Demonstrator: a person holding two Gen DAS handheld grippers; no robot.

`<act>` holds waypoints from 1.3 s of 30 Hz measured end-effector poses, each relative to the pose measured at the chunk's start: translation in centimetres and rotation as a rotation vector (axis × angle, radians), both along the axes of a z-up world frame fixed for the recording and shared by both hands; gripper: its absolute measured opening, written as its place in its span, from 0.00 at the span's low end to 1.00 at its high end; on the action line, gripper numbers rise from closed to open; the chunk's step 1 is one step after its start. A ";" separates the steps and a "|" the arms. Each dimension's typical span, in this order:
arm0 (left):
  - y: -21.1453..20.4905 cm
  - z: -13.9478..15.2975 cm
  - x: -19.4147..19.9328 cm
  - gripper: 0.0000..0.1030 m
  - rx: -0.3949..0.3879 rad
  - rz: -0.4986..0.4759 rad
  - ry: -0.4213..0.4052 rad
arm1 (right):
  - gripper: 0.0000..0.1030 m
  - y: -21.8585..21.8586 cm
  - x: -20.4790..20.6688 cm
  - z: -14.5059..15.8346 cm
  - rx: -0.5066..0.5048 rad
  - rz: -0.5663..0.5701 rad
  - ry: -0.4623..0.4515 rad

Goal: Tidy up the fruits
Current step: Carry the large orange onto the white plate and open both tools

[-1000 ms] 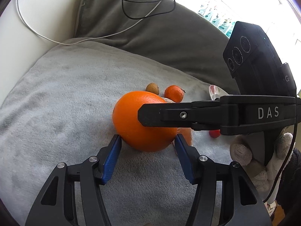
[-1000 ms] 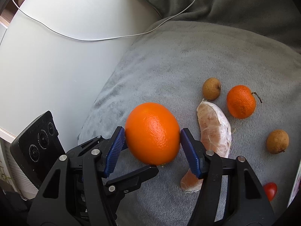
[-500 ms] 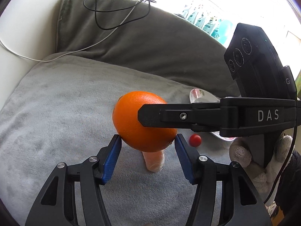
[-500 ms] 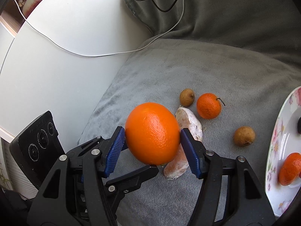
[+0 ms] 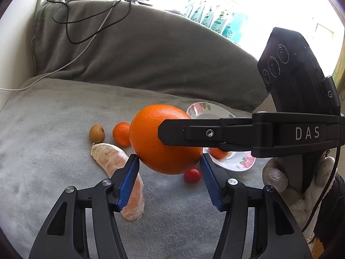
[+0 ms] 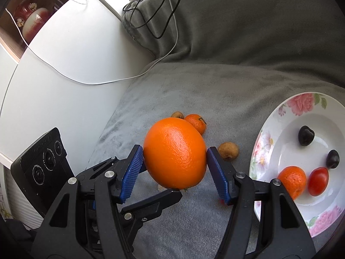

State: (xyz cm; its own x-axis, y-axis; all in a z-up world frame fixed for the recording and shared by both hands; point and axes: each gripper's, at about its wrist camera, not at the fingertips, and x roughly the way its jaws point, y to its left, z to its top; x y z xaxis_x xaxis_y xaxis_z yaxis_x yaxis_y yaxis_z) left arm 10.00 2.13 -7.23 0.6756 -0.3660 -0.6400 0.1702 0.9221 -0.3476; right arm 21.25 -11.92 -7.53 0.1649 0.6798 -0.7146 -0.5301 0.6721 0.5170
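A: What's the layout?

B: Grey seat cushion [image 5: 54, 129] in front of a darker back cushion [image 5: 151, 54]. A black cable [image 5: 71, 41] and a white one lie over the back cushion. A flowered plate [image 6: 301, 108] sits on the right side of the seat.

A: Where's the orange?

B: The orange [image 6: 174, 142] is in the air above the seat, left of the plate. The right hand-held gripper [image 6: 175, 153] is clamped on it, blue pads pressed to both sides. The left hand-held gripper [image 5: 169, 161] has its pad tips against the orange's lower flanks, so both have hold of it, crossed at about right angles.

A: What's loose on the cushion?

B: A peeled citrus wedge [image 5: 114, 161] on the near left. Beyond it are a mandarin [image 5: 121, 134] and a small brown fruit [image 5: 97, 133], just beside each other. A second brown fruit [image 6: 228, 150] lies between the orange and the plate. A cherry tomato [image 5: 192, 176] lies near the plate's near edge.

A: And on the plate?

B: A second mandarin [image 6: 292, 180] touching a red tomato [image 6: 318, 181] on the near side. Two dark cherries [image 6: 306, 138] sit further back.
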 end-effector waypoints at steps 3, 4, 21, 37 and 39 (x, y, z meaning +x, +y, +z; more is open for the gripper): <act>-1.0 0.1 0.8 0.56 0.004 -0.020 0.000 | 0.62 -1.3 0.5 0.1 0.004 -0.023 0.000; -1.2 0.1 0.8 0.56 0.005 -0.027 0.000 | 0.62 -1.7 0.6 0.2 0.005 -0.029 0.000; -5.2 0.5 5.2 0.48 0.020 -0.111 0.008 | 0.61 -8.6 4.4 -1.4 0.133 -0.243 0.091; -6.0 2.5 3.3 0.48 0.074 -0.110 -0.072 | 0.62 -16.1 4.4 2.4 0.117 -0.408 -0.033; -6.1 2.7 3.0 0.48 0.076 -0.107 -0.078 | 0.62 -16.3 4.1 2.5 0.103 -0.413 -0.041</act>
State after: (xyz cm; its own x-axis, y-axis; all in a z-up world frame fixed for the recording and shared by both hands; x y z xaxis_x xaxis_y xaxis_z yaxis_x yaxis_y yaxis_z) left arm 13.02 -4.01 -4.56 0.6843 -0.3913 -0.6153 0.2929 0.9203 -0.2595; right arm 25.39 -28.24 -5.00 0.4653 0.6182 -0.6335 -0.2487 0.7781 0.5768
